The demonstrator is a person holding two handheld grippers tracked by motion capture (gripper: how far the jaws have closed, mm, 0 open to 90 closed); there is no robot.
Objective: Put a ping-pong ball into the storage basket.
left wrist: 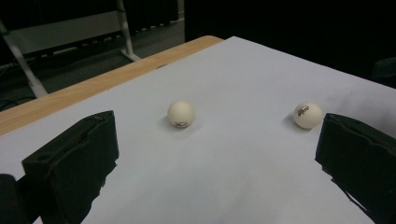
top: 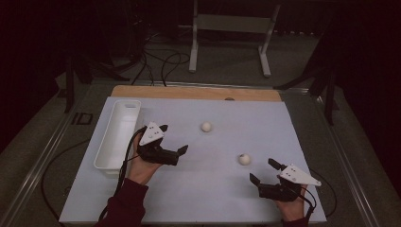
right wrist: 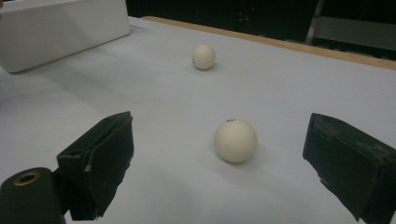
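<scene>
Item: small white plastic ball (right wrist: 236, 140) | lay straight ahead of right gripper (top: 264, 171), jaws spread, nothing held | left gripper (top: 173, 138) farther off, jaws spread

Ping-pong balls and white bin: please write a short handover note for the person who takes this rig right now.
Left gripper: open, empty, held beside the white bin, aimed toward the far ping-pong ball.
Right gripper: open, empty, low over the white sheet, jaws lined up on the near ping-pong ball, not touching it.
Both balls lie loose on the sheet, apart from each other.
Done: nothing is held; no ball seen in the bin.
Left: probably close on each ball and carry it to the bin.
</scene>
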